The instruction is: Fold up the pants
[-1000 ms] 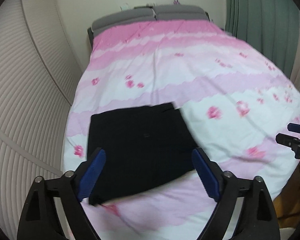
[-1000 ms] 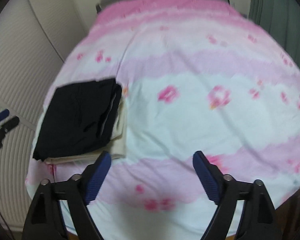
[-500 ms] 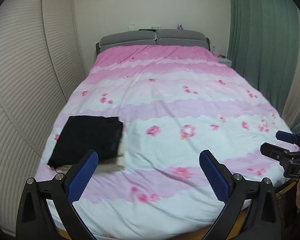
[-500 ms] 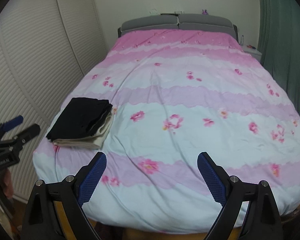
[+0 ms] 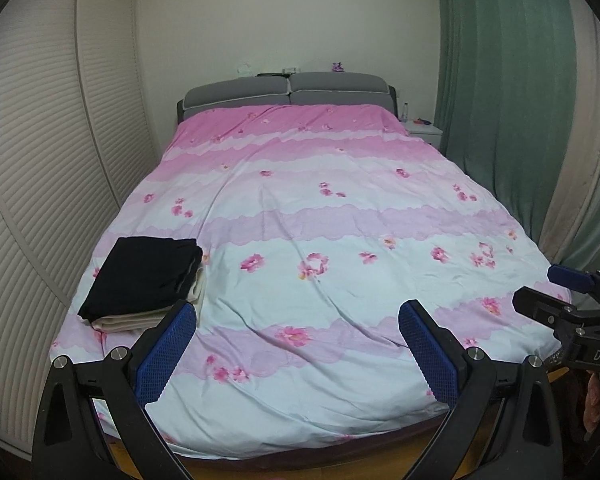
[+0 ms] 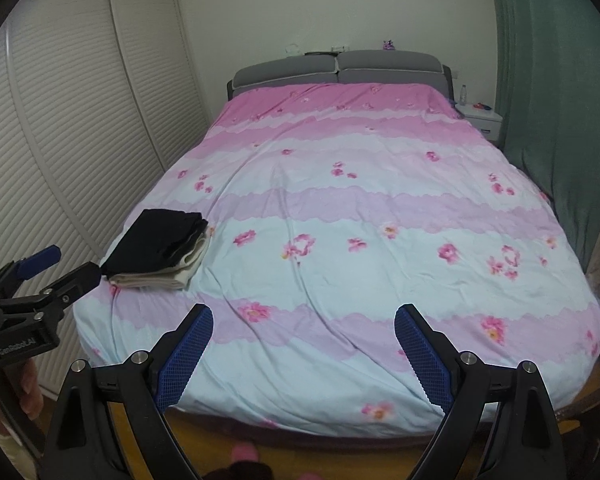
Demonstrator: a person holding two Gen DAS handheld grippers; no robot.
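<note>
- Near the foot corner of the bed, on the side by the slatted doors, the black pants (image 5: 142, 274) lie folded into a neat rectangle.
- They sit on top of a folded cream garment (image 5: 140, 318), whose edges show under the near and right sides of the black stack.
- Both pieces rest on the pink and pale blue flowered duvet (image 5: 320, 216), close to its left edge and well apart from my two grippers.
- My left gripper (image 5: 296, 350) is spread wide, its blue pads (image 5: 166, 350) apart with nothing between them; only open bedding shows in the gap.
- My right gripper (image 6: 304, 352) is also spread wide and holds nothing, its fingers framing bare duvet near the foot of the bed.
- From the right wrist view my left gripper shows at the left edge, just beside the stack's near corner but not touching it.
- Beyond the duvet a grey padded headboard (image 6: 338, 68) stands against the pale wall.
- White slatted wardrobe doors (image 5: 40, 160) run along the left of the bed.
- Green curtains (image 5: 508, 100) hang on the right, with a small white nightstand (image 6: 480, 120) beside the headboard.
</note>
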